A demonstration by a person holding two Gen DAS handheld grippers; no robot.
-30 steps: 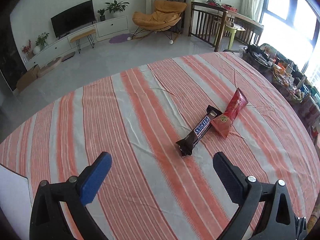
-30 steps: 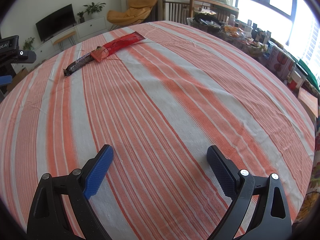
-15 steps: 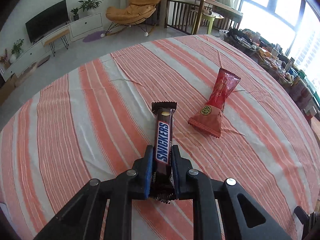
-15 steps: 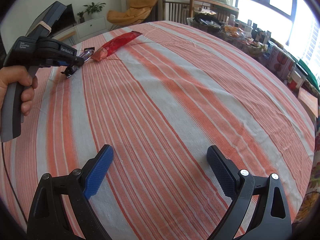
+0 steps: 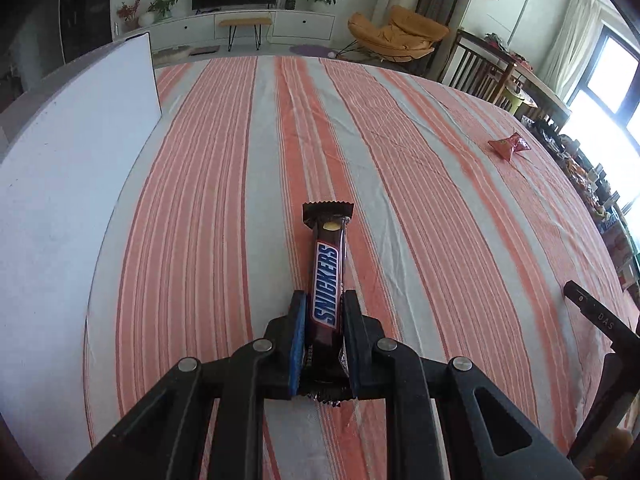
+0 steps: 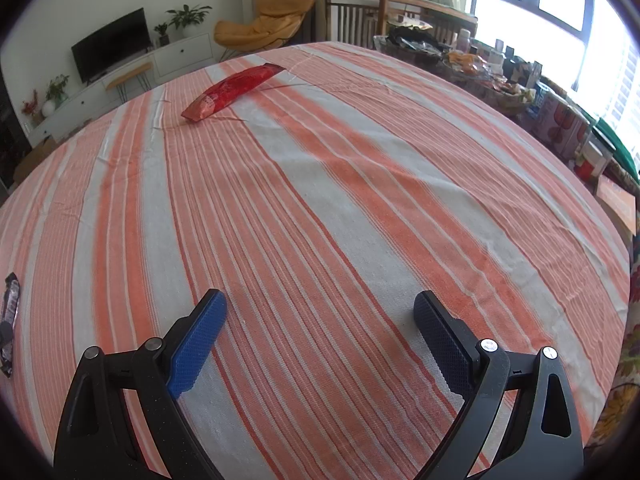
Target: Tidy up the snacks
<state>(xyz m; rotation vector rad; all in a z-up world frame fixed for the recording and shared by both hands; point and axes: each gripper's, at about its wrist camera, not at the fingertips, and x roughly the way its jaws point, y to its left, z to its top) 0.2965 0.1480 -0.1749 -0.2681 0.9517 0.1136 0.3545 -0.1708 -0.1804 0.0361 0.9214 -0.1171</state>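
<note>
My left gripper (image 5: 324, 300) is shut on a brown Snickers bar (image 5: 327, 276), gripping its near end so the bar sticks out forward above the striped tablecloth (image 5: 224, 200). The bar also shows at the far left edge of the right wrist view (image 6: 9, 312). A red snack packet (image 6: 232, 90) lies on the far part of the table, and it also shows small at the right in the left wrist view (image 5: 509, 145). My right gripper (image 6: 320, 320) is open and empty, low over the cloth near the table's front.
A white board or box (image 5: 68, 184) stands along the table's left side in the left wrist view. A crowded side table of bottles and packets (image 6: 500, 72) runs along the right by the window. Part of the right gripper's body (image 5: 600, 320) shows at the right edge.
My left gripper closed on the Snickers bar, lifted it away from beside the red packet and swung left toward the white board. The right gripper has stayed still and open.
</note>
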